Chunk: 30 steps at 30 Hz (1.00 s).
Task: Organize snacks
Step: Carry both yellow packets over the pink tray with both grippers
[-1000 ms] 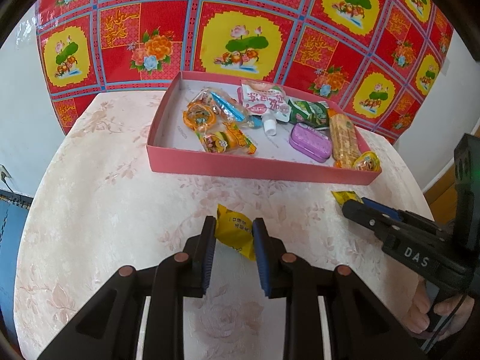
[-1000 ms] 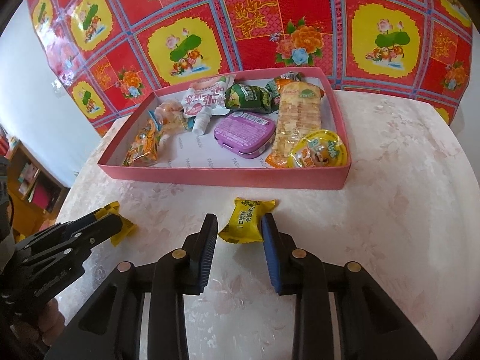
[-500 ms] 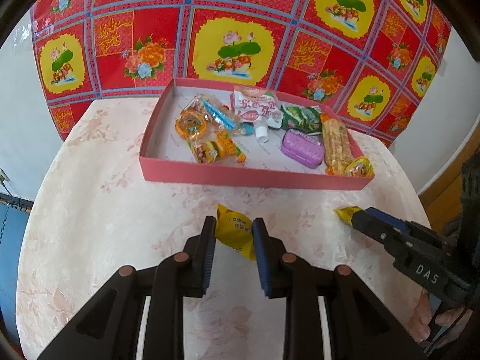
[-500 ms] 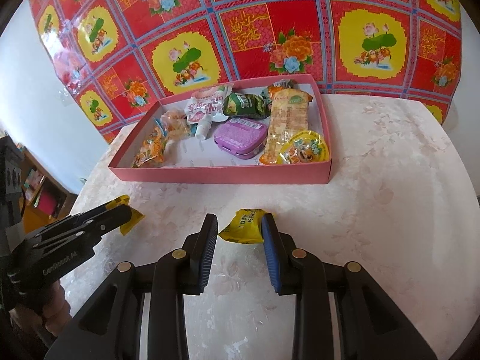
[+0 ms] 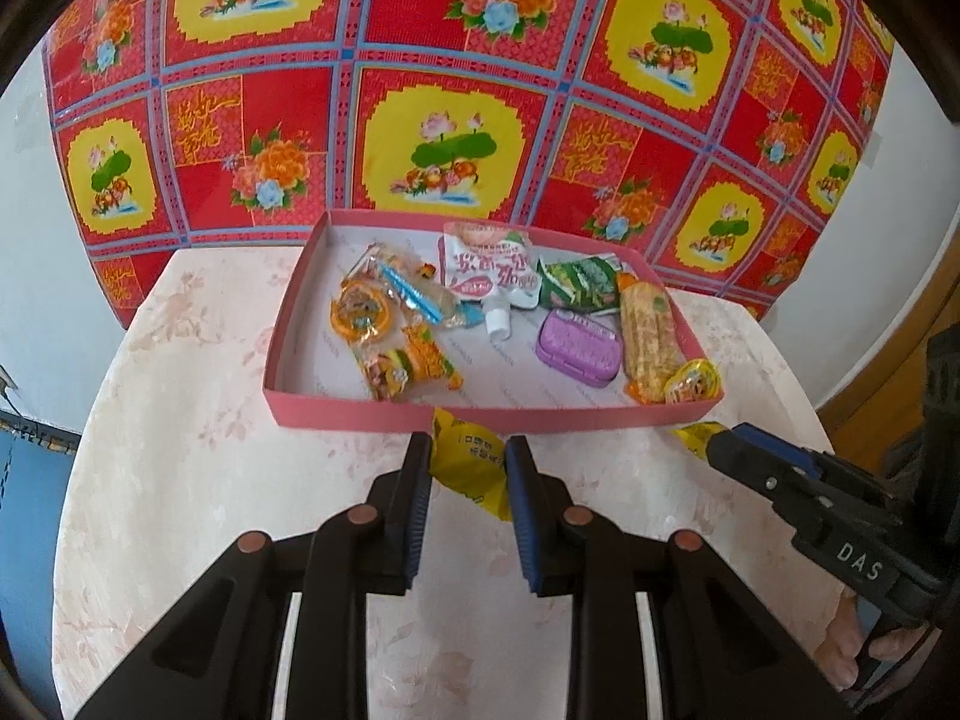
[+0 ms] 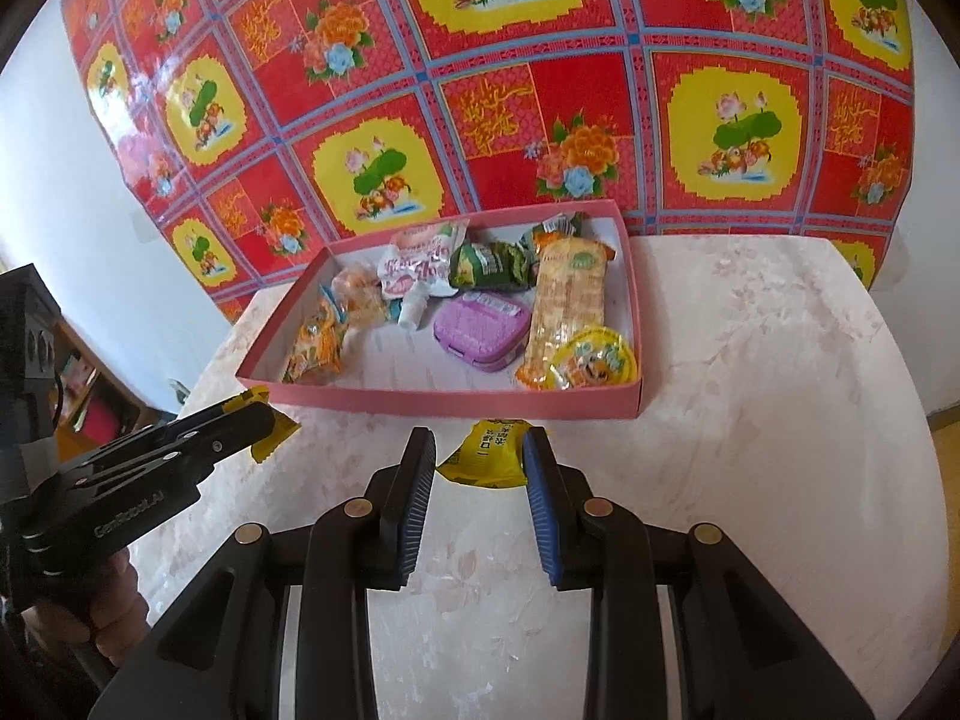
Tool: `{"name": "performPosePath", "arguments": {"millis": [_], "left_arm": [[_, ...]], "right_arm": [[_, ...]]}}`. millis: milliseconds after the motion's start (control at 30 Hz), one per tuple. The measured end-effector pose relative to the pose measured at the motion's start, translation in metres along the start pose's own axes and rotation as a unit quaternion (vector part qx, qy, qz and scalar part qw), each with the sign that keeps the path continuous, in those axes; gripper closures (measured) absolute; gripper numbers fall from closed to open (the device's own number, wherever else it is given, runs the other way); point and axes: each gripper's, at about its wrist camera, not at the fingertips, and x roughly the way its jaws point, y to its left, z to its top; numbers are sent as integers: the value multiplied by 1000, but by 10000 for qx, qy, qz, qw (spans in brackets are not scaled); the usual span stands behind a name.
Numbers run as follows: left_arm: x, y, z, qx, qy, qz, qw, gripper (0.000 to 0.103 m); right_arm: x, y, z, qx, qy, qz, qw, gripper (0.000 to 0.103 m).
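Snacks fill most of the pink box (image 5: 492,417) now, but two yellow packs are not in it yet. Your left claw (image 5: 468,468) is clamped on one yellow pack (image 5: 474,462). Your right claw (image 6: 480,459) is clamped on the other yellow pack (image 6: 489,453).

A moment ago both packs were low on the bench (image 5: 180,450). Now you have lifted both of them up, and both claws sit closer to the front wall of the box. The box looks farther below you than before. Neither grip has slipped; each pack sits between the pads just as it did.

So the picking-up part looks done. I think the next part is to carry both packs over the front wall and let them go inside. The front of the box has bare floor between the orange snack (image 5: 414,366) and the purple case (image 5: 579,351). That looks like a good spot. Mind the wall, so a pack does not bump it.
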Motion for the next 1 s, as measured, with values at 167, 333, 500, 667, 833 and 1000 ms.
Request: {"name": "performPosePath", "arguments": {"millis": [167,333,500,667,833,1000], "left_arm": [[3,-4,10,15,-28,-33,10000,77],[8,-12,23,105,-111,-46,9999,77],[13,-16,35,110,-171,-59,9998,77],[21,-18,45,135,-194,-38,9997,77],[31,-19,55,171,-221,14,9996,77],[43,-20,63,209,-217,64,9995,77]], "right_arm": [[-1,-1,10,-44,-67,-40,10000,72],[0,-1,22,-75,-158,-32,9998,72],[3,-1,34,-134,-206,-38,9997,72],[9,-3,45,-145,-255,-33,9996,72],[19,-4,55,-131,-284,-29,9995,72],[34,-4,63,-117,-216,-70,9997,72]]}}
